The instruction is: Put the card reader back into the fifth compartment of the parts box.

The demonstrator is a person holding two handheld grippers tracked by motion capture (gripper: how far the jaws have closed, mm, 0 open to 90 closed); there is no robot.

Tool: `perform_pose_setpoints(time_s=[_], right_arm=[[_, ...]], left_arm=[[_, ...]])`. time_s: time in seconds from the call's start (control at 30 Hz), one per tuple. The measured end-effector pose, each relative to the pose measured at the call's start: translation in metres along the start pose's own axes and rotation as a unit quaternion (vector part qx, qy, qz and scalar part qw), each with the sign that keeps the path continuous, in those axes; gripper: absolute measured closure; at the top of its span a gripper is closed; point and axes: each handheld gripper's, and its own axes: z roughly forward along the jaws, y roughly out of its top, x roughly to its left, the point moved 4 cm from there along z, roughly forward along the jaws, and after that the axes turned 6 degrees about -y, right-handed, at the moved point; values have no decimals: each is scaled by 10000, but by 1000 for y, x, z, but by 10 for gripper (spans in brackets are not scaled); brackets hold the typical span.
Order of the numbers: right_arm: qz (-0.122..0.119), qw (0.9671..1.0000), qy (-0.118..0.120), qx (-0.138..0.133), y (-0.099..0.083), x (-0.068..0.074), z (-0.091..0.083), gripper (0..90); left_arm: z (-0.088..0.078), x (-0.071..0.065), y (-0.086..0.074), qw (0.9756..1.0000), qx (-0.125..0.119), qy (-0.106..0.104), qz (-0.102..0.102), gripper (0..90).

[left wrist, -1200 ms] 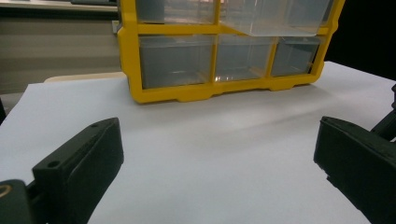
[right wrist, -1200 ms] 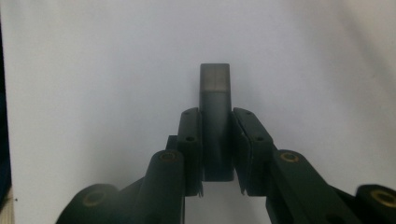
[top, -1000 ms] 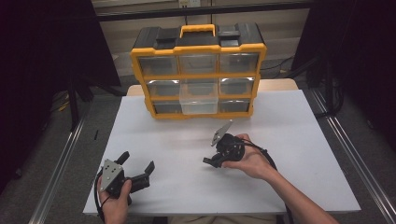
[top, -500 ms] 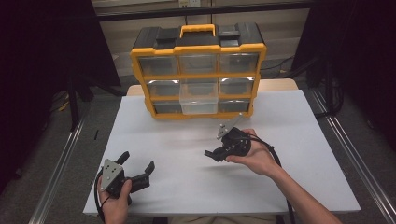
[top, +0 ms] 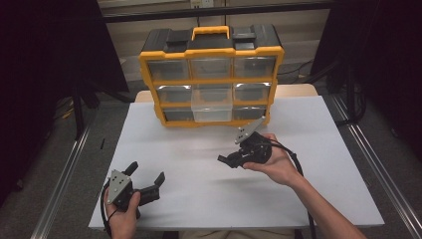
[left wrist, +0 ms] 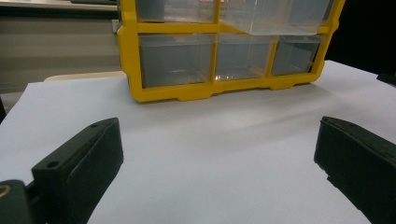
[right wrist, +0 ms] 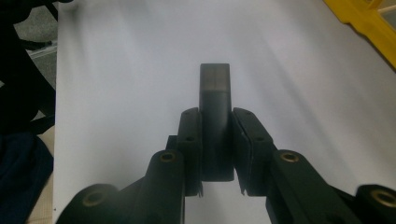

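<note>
Clearly we have the yellow organiser (top: 211, 74) standing upright at the table's (top: 318, 199) far edge, its clear middle drawer (top: 211, 107) pulled out towards us, probably to take or give up a part. Our left gripper (top: 148, 185) rests near the front left corner, jaws spread wide on nothing. Our right gripper (top: 230, 160) hovers mid-table, clamped on a small dark block (right wrist: 215, 107), which its own view shows between the pads while the high view hides it

Lab: parts organizer (top: 211, 74), rig rails (top: 64, 174)
</note>
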Motion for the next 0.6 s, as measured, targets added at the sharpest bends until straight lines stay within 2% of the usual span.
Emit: perform_pose_setpoints(time_s=[0.6], right_arm=[[-31,9993,-59,-379,15,-2,-18,737]], left_arm=[[0,1,1,10000,-39,3,5,14]])
